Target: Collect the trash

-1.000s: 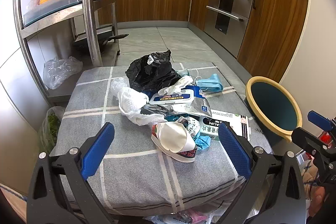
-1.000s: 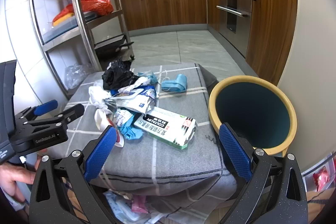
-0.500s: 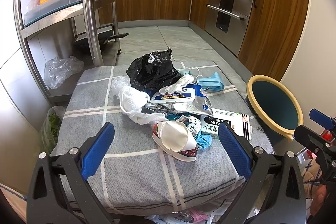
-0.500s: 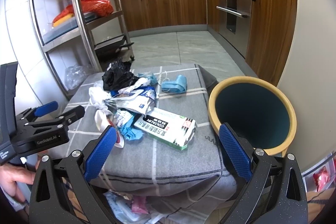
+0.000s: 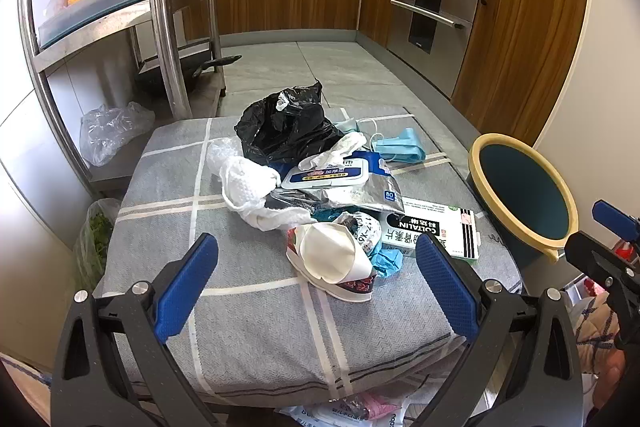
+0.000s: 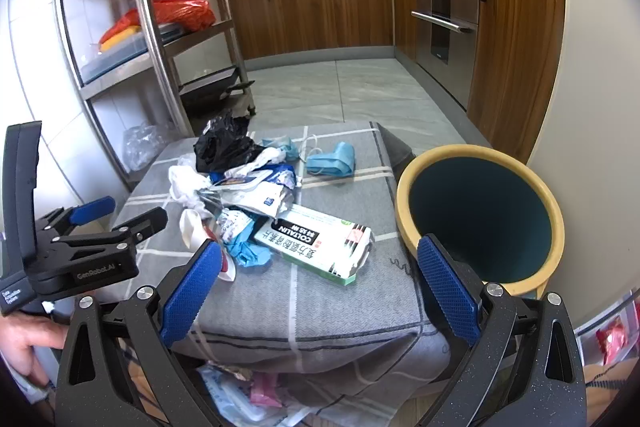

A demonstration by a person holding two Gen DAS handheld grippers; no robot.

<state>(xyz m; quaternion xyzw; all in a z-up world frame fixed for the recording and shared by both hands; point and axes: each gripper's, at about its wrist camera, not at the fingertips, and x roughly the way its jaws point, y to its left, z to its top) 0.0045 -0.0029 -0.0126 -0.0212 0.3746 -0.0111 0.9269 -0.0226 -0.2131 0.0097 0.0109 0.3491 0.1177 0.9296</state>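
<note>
Nothing looks collected yet: the trash pile [image 5: 320,195] sits at the frame's centre on the grey checked cushion [image 5: 168,227], and the bin [image 6: 480,211] at right shows only a dark inside. Both the left gripper [image 5: 316,281] and right gripper [image 6: 320,281] gape wide, empty. The box [image 6: 320,243] reads "COLTALIN"; the wipes pack [image 5: 340,183] shows "80"

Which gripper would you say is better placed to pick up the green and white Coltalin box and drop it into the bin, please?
Probably the right gripper: open, with the box just ahead and the bin beside its right finger. The left gripper, also open, faces the crumpled cup instead.
</note>
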